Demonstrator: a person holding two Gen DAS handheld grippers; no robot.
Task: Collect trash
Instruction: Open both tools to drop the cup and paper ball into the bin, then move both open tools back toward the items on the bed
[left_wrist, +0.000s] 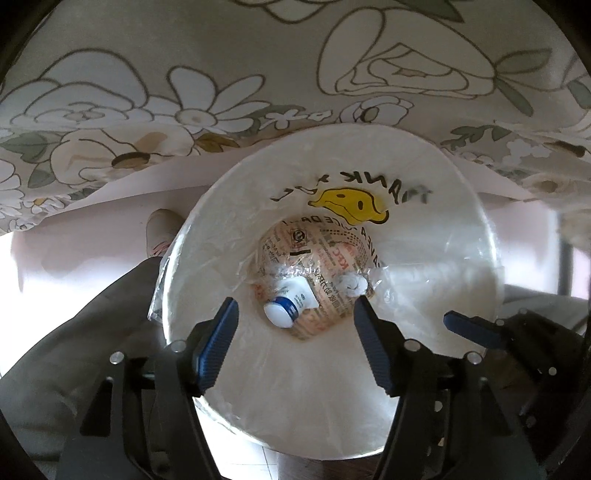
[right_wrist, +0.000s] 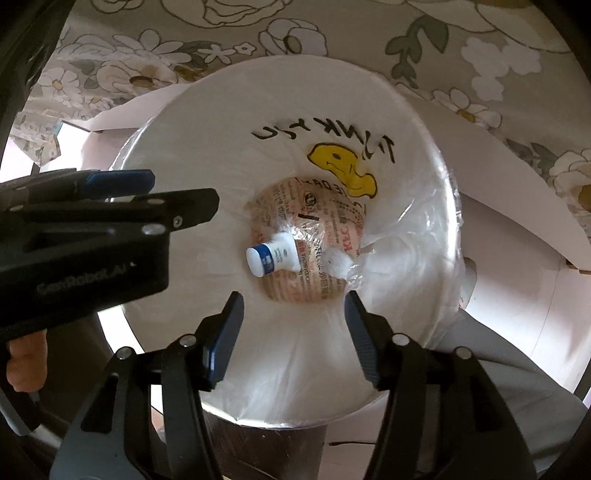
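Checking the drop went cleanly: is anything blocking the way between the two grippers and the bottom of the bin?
Nothing visible. Both the left gripper and right gripper are open and empty over the lined bin. The small bottle and wad already lie at the bottom on printed paper.

glossy plastic bin liner (left_wrist: 424, 258)

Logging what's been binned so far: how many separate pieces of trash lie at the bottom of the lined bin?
3: a printed paper wrapper flat on the bottom, a small white bottle on its left, a white crumpled wad on its right. More may hide underneath.
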